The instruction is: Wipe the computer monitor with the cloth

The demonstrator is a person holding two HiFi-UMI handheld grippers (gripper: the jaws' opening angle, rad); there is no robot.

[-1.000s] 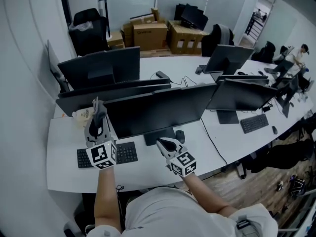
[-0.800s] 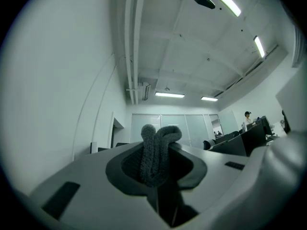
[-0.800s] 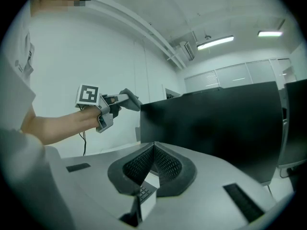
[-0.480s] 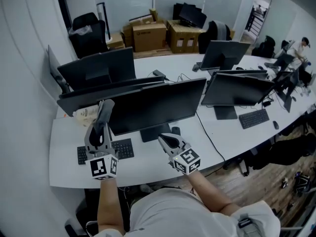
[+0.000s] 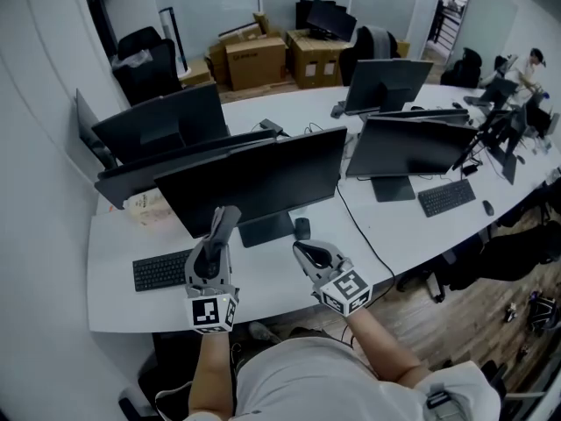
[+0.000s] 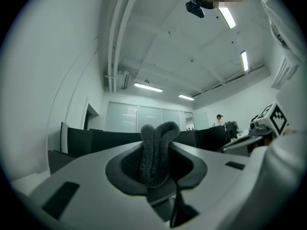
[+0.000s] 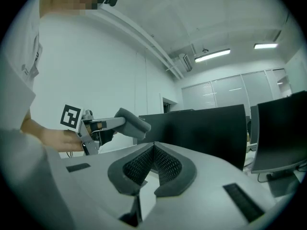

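Observation:
The black monitor [image 5: 254,181] stands on the white desk [image 5: 114,301] in front of me. My left gripper [image 5: 216,246] is shut on a folded grey cloth [image 5: 227,221], which sticks up just below the screen's lower edge, left of the stand [image 5: 267,229]. In the left gripper view the cloth [image 6: 155,152] is pinched between the jaws. My right gripper [image 5: 304,249] hovers right of the stand, shut with nothing in it; its pads [image 7: 165,164] meet. The right gripper view shows the left gripper [image 7: 98,126] with the cloth [image 7: 132,120] before the monitor [image 7: 206,128].
A keyboard [image 5: 160,271] lies left of the left gripper and a mouse [image 5: 302,228] by the stand. A pale packet [image 5: 145,205] sits at the desk's left. More monitors [image 5: 412,147] and a second keyboard [image 5: 448,197] fill the right; boxes [image 5: 256,61] stand behind.
My left gripper has carried the cloth from the monitor's left edge rightward and down, to just below the screen near the stand. The right gripper stays shut near the stand.

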